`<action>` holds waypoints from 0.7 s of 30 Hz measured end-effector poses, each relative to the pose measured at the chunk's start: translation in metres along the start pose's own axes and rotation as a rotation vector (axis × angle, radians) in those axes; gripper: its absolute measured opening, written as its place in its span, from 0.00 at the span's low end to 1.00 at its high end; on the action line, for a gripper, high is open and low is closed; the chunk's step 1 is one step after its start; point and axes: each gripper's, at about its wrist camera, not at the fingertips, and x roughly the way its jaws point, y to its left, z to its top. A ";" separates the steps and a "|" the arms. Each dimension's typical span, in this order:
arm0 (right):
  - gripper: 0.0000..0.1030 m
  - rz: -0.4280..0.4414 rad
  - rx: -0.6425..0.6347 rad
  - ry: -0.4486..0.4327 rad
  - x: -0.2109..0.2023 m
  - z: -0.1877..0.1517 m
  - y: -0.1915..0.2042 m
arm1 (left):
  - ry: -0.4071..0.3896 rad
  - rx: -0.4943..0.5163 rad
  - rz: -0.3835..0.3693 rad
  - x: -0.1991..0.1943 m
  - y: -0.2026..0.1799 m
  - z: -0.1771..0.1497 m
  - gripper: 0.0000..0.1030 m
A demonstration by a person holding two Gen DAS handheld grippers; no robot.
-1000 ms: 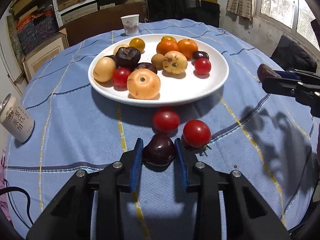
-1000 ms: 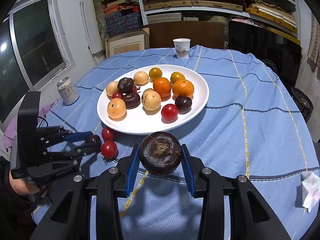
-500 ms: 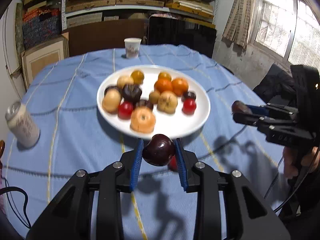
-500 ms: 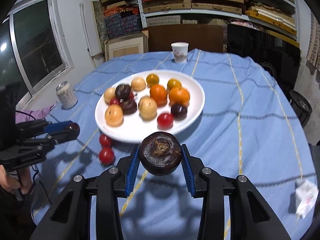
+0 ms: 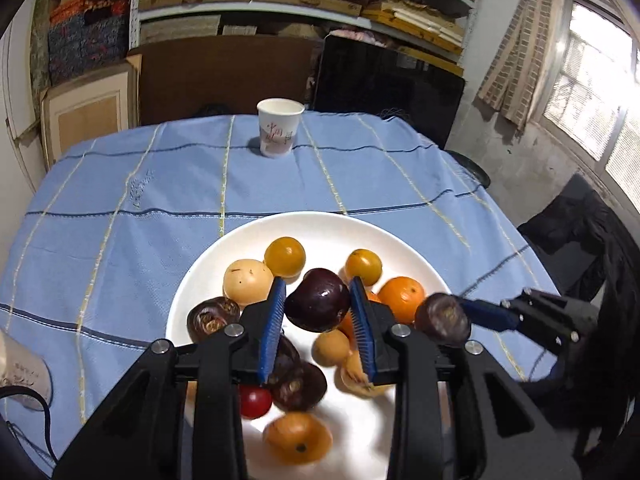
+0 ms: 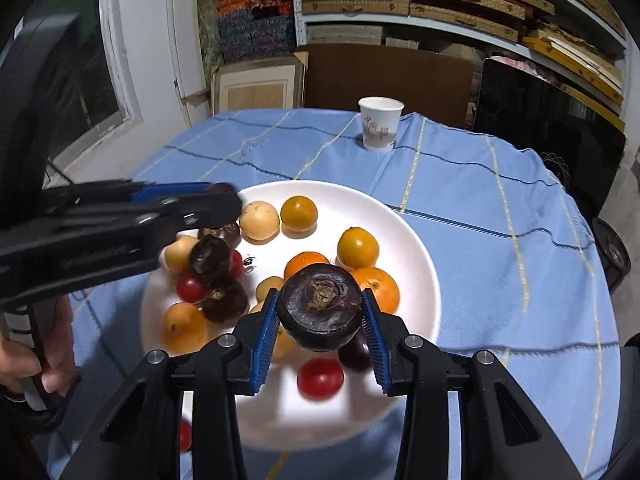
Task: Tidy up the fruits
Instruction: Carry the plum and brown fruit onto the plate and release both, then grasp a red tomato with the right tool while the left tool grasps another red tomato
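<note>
Left gripper (image 5: 320,316) is over the white plate (image 5: 248,240), jaws opening, dark plum (image 5: 318,300) between the blue pads; right pad looks just off the skin, left pad close to it, contact unclear. Right gripper (image 6: 320,318) is clamped on a dark brown round fruit (image 6: 320,312), both pads pressed to its sides, stem end facing the camera, held above the plate's near half.

Plate's left and middle are crowded: yellow fruits (image 6: 298,214), oranges (image 6: 376,286), dark fruits (image 6: 210,254), red tomatoes (image 6: 320,378). Bare white shows along the far rim and the right edge, plus a strip at the near rim in the right wrist view. One red tomato (image 6: 184,434) sits off the plate on the blue tablecloth (image 6: 500,260), near the plate's near-left edge.

Cloth is open on the right and far side. Paper cup (image 5: 278,128) stands near the table's far edge, well apart from the plate. Can (image 5: 24,372) at the left edge of the left view. The two grippers are close together over the plate.
</note>
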 end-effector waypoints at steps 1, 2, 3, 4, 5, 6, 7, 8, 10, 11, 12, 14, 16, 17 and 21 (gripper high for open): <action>0.45 -0.009 -0.009 0.001 0.004 0.001 0.002 | 0.009 -0.005 0.007 0.006 0.001 0.002 0.51; 0.48 -0.029 -0.015 -0.004 0.007 0.001 0.002 | 0.011 -0.014 0.010 0.009 0.003 0.003 0.61; 0.50 -0.035 -0.014 -0.011 0.007 0.001 0.002 | -0.001 -0.026 0.009 0.007 0.005 0.003 0.62; 0.50 -0.033 -0.010 -0.019 0.004 0.000 0.002 | -0.008 -0.036 0.001 0.005 0.009 0.002 0.64; 0.50 -0.024 -0.009 -0.031 -0.002 -0.003 0.001 | -0.015 -0.048 -0.008 0.002 0.011 0.000 0.68; 0.50 -0.022 -0.010 -0.038 -0.005 -0.005 0.000 | -0.022 -0.057 -0.007 -0.003 0.014 -0.002 0.70; 0.50 -0.025 -0.010 -0.045 -0.010 -0.007 0.000 | -0.026 -0.067 -0.008 -0.007 0.015 -0.005 0.72; 0.50 -0.027 -0.006 -0.050 -0.017 -0.011 -0.001 | -0.024 -0.077 -0.013 -0.012 0.016 -0.007 0.72; 0.50 -0.017 -0.002 -0.051 -0.033 -0.021 0.002 | -0.016 -0.087 -0.020 -0.027 0.017 -0.019 0.73; 0.50 -0.014 -0.008 -0.050 -0.041 -0.027 0.005 | -0.016 -0.081 -0.019 -0.035 0.017 -0.026 0.76; 0.51 -0.002 -0.018 -0.049 -0.049 -0.035 0.011 | -0.022 -0.073 -0.018 -0.046 0.016 -0.037 0.79; 0.54 0.033 -0.042 -0.039 -0.062 -0.053 0.027 | -0.043 -0.043 -0.002 -0.068 0.014 -0.060 0.87; 0.55 0.065 -0.082 -0.018 -0.069 -0.073 0.048 | -0.061 -0.019 0.021 -0.085 0.014 -0.082 0.89; 0.55 0.086 -0.108 0.000 -0.070 -0.085 0.061 | -0.063 -0.008 0.035 -0.092 0.015 -0.096 0.89; 0.55 0.070 -0.178 0.045 -0.054 -0.108 0.096 | -0.039 -0.030 0.068 -0.098 0.029 -0.135 0.89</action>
